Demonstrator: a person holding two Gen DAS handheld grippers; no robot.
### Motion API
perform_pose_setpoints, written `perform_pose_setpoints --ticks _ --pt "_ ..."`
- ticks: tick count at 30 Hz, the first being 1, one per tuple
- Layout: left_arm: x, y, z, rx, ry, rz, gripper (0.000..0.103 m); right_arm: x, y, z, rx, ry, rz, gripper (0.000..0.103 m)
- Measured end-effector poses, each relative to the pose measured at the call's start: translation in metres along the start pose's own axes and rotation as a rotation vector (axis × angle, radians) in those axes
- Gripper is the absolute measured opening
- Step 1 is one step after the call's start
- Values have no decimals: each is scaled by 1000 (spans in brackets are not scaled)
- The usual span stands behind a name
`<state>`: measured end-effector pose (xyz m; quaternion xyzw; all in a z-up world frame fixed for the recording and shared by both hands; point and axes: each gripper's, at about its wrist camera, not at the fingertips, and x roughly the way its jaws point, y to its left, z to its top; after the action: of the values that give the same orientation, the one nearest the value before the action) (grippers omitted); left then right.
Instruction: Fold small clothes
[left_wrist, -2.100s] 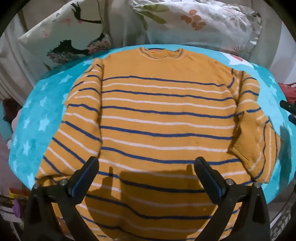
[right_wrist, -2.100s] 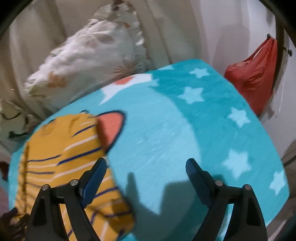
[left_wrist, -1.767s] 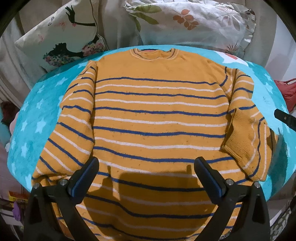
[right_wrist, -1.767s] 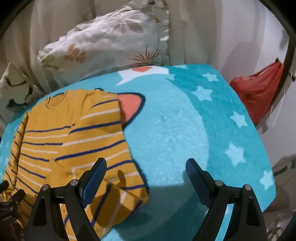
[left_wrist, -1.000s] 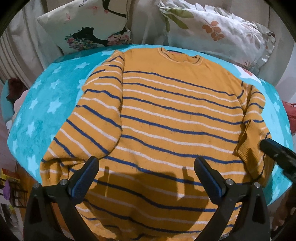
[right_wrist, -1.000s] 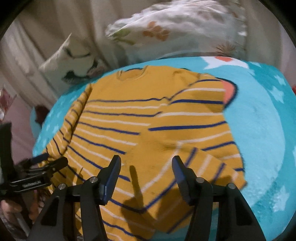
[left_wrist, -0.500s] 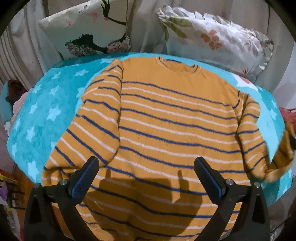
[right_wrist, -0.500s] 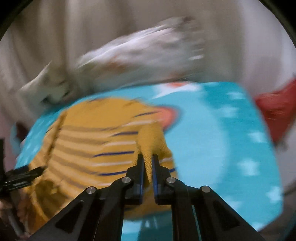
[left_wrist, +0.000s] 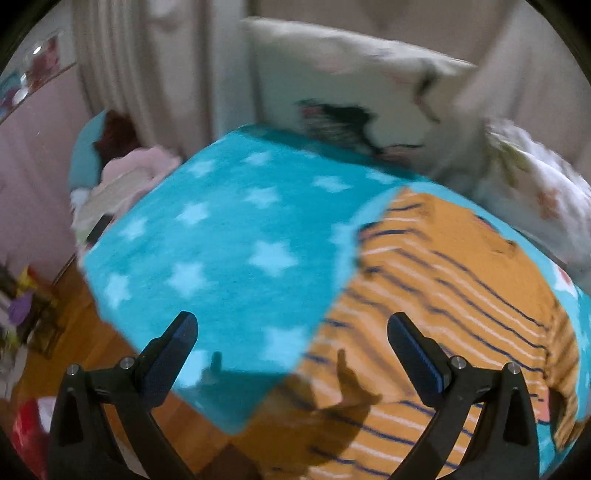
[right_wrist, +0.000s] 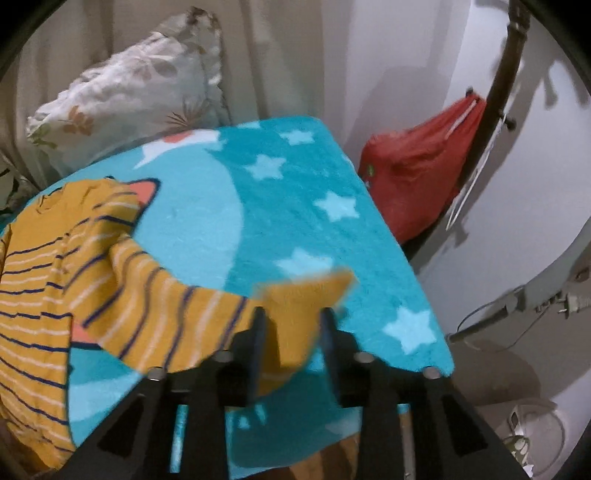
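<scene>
Your right gripper (right_wrist: 291, 334) is clamped on the plain orange cuff of the sweater (right_wrist: 44, 266)'s sleeve (right_wrist: 159, 314), w/ the cuff end sticking out past the fingers (right_wrist: 256, 332) as a flap. The sleeve is lifted off the blanket (right_wrist: 295, 206) and stretches from the sweater body at left over to the gripper, striped part sagging a bit in between. That view is blurred around the cuff, so how deep the bite goes can't be read.

Your left gripper (left_wrist: 291, 356) is spread wide, nothing between the fingers (left_wrist: 171, 356). It hovers over the near left corner of the blanket (left_wrist: 207, 251), approx. where blanket edge and sweater (left_wrist: 450, 288) meet. The left finger sits over bare teal w/ white stars; the right finger is over the sweater's striped lower part. Finger shadows fall on the blanket edge and on the sweater hem.

The sweater itself lies flat on the blanket, orange w/ navy and white stripes, neck pointing away toward the pillows. Its hem hangs over the near blanket edge in the left view.

Behind: a pillow (left_wrist: 351, 96) w/ a dark printed figure, and a floral pillow (right_wrist: 125, 88) next to it. A red bag (right_wrist: 421, 177) hangs off a dark pole to the right of the blanket, well apart from the sweater. Wood floor (left_wrist: 96, 354) shows below the blanket corner.
</scene>
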<state>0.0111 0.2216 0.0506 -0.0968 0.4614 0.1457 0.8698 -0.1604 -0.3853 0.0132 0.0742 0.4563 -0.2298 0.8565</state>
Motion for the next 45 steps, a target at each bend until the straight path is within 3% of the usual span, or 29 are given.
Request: perform_pose_setpoints --ticks 3,5,13,14,16,17,20,26,28,30,32,33,34,40,43,45 --pt "18 27 -5 -36 44 14 102 -14 27 11 -18 -61 -6 49" --pt "31 36 -12 -36 96 -17 102 -21 46 19 -15 -93 16 50" --pt "57 8 -37 135 203 -299 99 -33 152 39 -96 -94 170 50" --pt "58 3 -37 168 209 -306 90 -33 169 39 -118 -88 188 50" --pt "66 2 -33 220 247 -304 20 -33 196 37 -152 -80 217 50" --pt "74 7 -27 216 279 -305 10 -33 213 35 -174 -76 232 50" --pt "79 37 2 148 235 -248 11 -36 248 30 -220 -73 257 50" --pt "87 142 105 -21 47 44 12 -37 291 20 -261 -54 276 50" --pt "92 174 131 -95 18 83 30 -34 300 17 -263 -35 276 50" --pt "86 206 151 -190 -22 111 32 -31 308 15 -266 -16 272 50" --pt "77 227 159 -249 -60 98 45 -30 316 14 -270 -7 265 50" --pt "74 235 159 -276 -66 76 61 -30 320 13 -274 -4 263 50" --pt "73 244 155 -301 -65 52 68 -30 322 12 -277 -1 262 50" --pt "106 247 112 -393 117 -167 68 -26 345 8 -291 26 266 50" --pt "139 240 95 -421 210 -199 68 -26 357 8 -308 30 275 50" --pt "152 241 94 -459 213 -208 68 -29 367 8 -329 24 281 50"
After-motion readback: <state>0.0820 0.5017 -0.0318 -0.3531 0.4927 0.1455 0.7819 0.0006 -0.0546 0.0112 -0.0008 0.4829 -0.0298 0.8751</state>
